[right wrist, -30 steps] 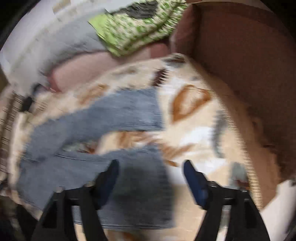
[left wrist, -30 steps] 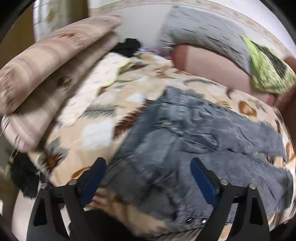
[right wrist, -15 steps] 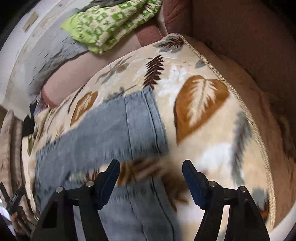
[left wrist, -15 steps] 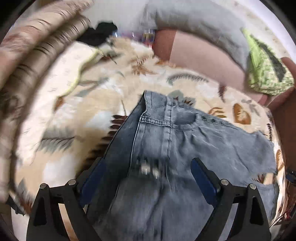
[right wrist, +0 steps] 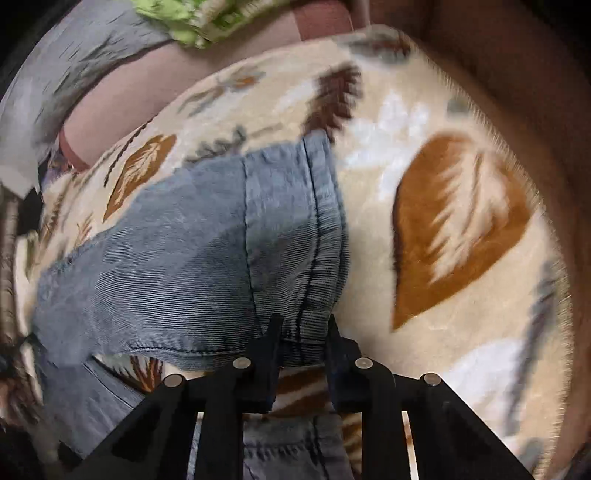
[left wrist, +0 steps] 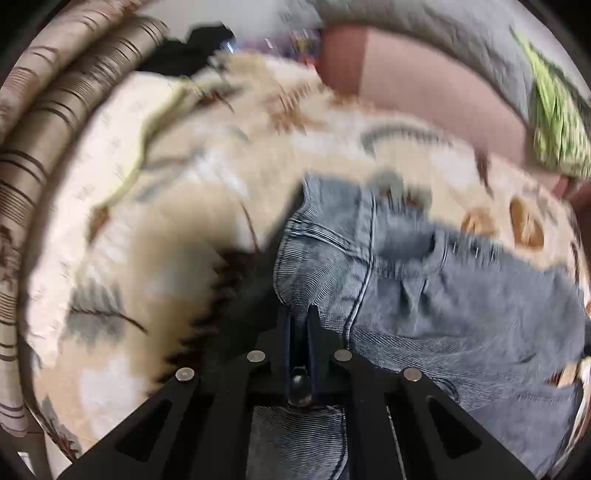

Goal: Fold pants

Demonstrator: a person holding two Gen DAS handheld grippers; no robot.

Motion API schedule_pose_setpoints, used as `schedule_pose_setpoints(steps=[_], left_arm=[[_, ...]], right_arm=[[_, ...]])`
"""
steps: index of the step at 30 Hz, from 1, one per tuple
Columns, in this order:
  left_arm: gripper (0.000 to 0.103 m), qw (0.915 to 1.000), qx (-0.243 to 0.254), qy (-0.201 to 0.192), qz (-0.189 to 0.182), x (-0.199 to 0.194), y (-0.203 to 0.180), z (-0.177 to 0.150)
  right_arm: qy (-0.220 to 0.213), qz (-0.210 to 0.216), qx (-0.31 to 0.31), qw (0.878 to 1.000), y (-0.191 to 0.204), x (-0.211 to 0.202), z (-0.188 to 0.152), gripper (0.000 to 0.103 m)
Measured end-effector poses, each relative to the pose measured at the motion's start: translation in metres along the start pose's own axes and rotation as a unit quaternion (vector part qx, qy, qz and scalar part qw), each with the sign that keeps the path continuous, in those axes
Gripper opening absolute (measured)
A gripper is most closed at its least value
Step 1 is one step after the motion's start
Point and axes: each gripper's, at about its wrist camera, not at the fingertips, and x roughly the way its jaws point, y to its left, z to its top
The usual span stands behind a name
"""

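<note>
Grey-blue denim pants (left wrist: 424, 295) lie on a cream blanket with a leaf print (left wrist: 155, 229). My left gripper (left wrist: 299, 317) is shut on the waistband edge of the pants, with the fabric lifted off the blanket. In the right wrist view my right gripper (right wrist: 301, 332) is shut on the hem of one pant leg (right wrist: 207, 258), which is raised and bunched. The other leg (right wrist: 288, 450) lies flat under the gripper.
The blanket (right wrist: 461, 229) covers a sofa seat with a brown armrest (right wrist: 517, 74) at the right. Striped cushions (left wrist: 44, 122) are stacked at the left. A pink backrest (left wrist: 424, 96) carries a grey cloth (left wrist: 424, 29) and a green patterned cloth (left wrist: 557, 122).
Both grippers were open above the pants. Both have closed, the left on the waistband and the right on a leg hem, and the fabric is now lifted.
</note>
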Motion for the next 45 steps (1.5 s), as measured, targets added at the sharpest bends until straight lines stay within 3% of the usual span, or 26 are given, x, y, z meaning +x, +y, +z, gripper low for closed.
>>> schedule_pose_setpoints(steps=[3, 4, 6, 7, 9, 13, 15, 22, 25, 27, 34, 35, 36, 37, 39, 41, 42, 45], left_arm=[[0.008, 0.9999, 0.005, 0.005, 0.013, 0.007, 0.0, 0.001], [0.009, 0.9995, 0.005, 0.026, 0.018, 0.021, -0.001, -0.002], [0.023, 0.9964, -0.008, 0.081, 0.022, 0.057, 0.003, -0.008], [0.028, 0.9974, -0.011, 0.066, 0.025, 0.053, 0.004, -0.009], [0.053, 0.9987, -0.01, 0.046, 0.018, 0.037, 0.006, -0.007], [0.073, 0.9999, -0.011, -0.012, 0.0, 0.008, 0.007, 0.011], [0.075, 0.9994, -0.02, -0.026, -0.01, 0.008, 0.007, 0.028], [0.075, 0.996, -0.052, 0.004, -0.072, 0.044, -0.001, 0.072], [0.065, 0.9938, -0.07, 0.027, -0.083, 0.064, -0.002, 0.082], [0.047, 0.9937, -0.062, 0.037, -0.086, 0.076, -0.005, 0.086], [0.046, 0.9935, -0.058, 0.048, -0.085, 0.096, -0.012, 0.094], [0.043, 0.9937, -0.057, 0.048, -0.083, 0.099, -0.012, 0.095], [0.015, 0.9957, -0.046, 0.045, -0.066, 0.1, -0.014, 0.096], [0.001, 0.9974, -0.033, 0.046, -0.045, 0.102, -0.017, 0.096], [0.002, 0.9981, -0.023, 0.048, -0.032, 0.102, -0.017, 0.097], [0.002, 0.9986, -0.02, 0.042, -0.026, 0.097, -0.016, 0.098], [0.001, 0.9989, -0.019, 0.035, -0.024, 0.093, -0.014, 0.099], [0.001, 0.999, -0.031, 0.011, -0.03, 0.075, -0.008, 0.102]], right_arm=[[0.01, -0.017, -0.013, 1.0, 0.0, 0.004, -0.009, 0.022], [0.057, -0.033, -0.027, 0.997, 0.0, 0.03, -0.017, 0.029], [0.032, -0.019, -0.005, 0.999, -0.008, 0.031, -0.019, 0.038], [0.028, -0.004, 0.018, 0.999, -0.014, 0.024, -0.017, 0.05], [0.014, 0.016, 0.042, 0.999, -0.023, 0.011, -0.014, 0.083], [-0.037, 0.018, 0.045, 0.998, -0.029, -0.011, 0.008, 0.083], [-0.047, 0.036, 0.065, 0.996, -0.03, -0.009, 0.024, 0.083], [-0.037, 0.04, 0.061, 0.997, -0.018, 0.028, 0.068, 0.083], [-0.033, 0.041, 0.064, 0.997, -0.015, 0.037, 0.075, 0.083], [-0.035, 0.044, 0.062, 0.996, -0.015, 0.036, 0.076, 0.083], [-0.026, 0.037, 0.055, 0.997, -0.01, 0.048, 0.085, 0.083], [-0.023, 0.039, 0.055, 0.997, -0.009, 0.05, 0.086, 0.083], [-0.017, 0.044, 0.052, 0.998, -0.008, 0.055, 0.087, 0.081], [-0.004, 0.043, 0.043, 0.998, -0.004, 0.062, 0.089, 0.067], [0.006, 0.013, 0.033, 0.999, 0.0, 0.069, 0.091, 0.038], [0.002, 0.014, 0.034, 0.999, -0.001, 0.065, 0.093, 0.028], [0.0, 0.02, 0.035, 0.999, -0.001, 0.062, 0.093, 0.017], [-0.026, 0.02, 0.034, 0.999, -0.002, 0.041, 0.094, 0.017]])
